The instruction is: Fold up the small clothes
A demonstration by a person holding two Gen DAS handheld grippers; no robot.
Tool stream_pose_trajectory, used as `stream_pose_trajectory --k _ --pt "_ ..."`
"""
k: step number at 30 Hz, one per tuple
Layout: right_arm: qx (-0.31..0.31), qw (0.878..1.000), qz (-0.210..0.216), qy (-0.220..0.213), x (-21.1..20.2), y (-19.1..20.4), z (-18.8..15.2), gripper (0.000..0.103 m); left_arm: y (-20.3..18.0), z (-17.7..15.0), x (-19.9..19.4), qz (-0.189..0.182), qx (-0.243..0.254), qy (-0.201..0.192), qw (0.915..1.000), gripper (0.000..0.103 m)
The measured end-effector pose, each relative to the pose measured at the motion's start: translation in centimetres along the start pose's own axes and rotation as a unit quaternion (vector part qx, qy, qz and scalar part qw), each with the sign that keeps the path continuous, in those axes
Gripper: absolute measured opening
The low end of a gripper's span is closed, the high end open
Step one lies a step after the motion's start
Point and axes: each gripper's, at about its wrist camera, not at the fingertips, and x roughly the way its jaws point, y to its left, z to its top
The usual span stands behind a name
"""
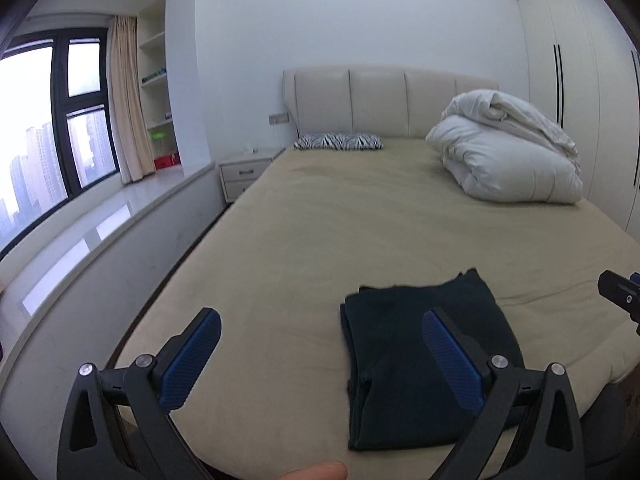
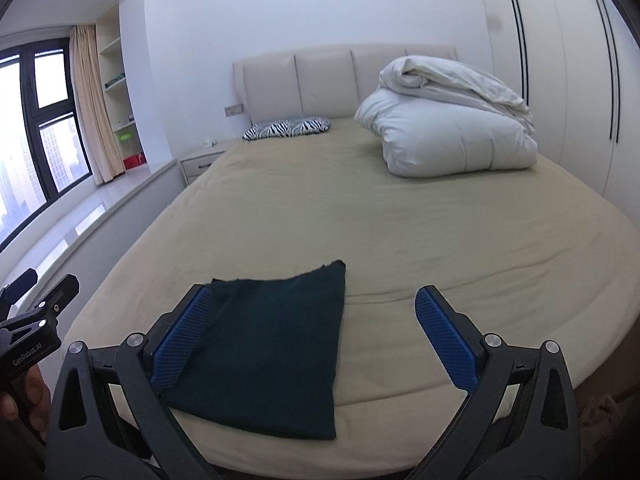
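Note:
A dark green garment (image 1: 404, 368) lies folded into a flat rectangle near the foot edge of the beige bed (image 1: 320, 232). My left gripper (image 1: 322, 320) hovers above it, open, with nothing between its blue pads; its right finger (image 1: 452, 360) overlaps the cloth in the picture. In the right wrist view the same garment (image 2: 268, 344) lies low and left of centre. My right gripper (image 2: 314, 296) is open above it and holds nothing. Each gripper shows at the other view's edge: the right gripper (image 1: 620, 296) and the left gripper (image 2: 32, 312), held by a hand.
A bundled white duvet (image 1: 508, 152) sits at the bed's far right, and a zebra-print pillow (image 1: 338, 141) lies by the headboard (image 1: 384, 100). A nightstand (image 1: 244, 176) and a window ledge (image 1: 100, 216) run along the left. Wardrobe doors (image 2: 560, 80) stand on the right.

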Motion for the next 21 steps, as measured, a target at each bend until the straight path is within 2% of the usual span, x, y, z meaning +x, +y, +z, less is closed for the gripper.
stream_pose_trajectory --k 3,6,11,21 --pt "0.016 0.999 -0.013 0.035 2.2 -0.7 -1.6 0.103 0.1 -1.5 2.8 -0.017 -0.019 0.065 0.9976 0.103" --pt "0.037 0.996 -0.018 0.074 4.5 -1.7 -3.1 0.103 -0.4 -2.9 4.3 -0.01 -0.012 0.098 0.9951 0.103" --pt "0.036 0.994 -0.025 0.105 6.8 -1.7 -4.6 0.103 -0.9 -4.2 5.3 -0.011 -0.004 0.13 0.9915 0.103" --pt "-0.009 0.991 -0.008 0.13 9.2 0.3 -7.0 0.103 -0.6 -5.4 6.1 -0.018 -0.009 0.156 0.9875 0.103"
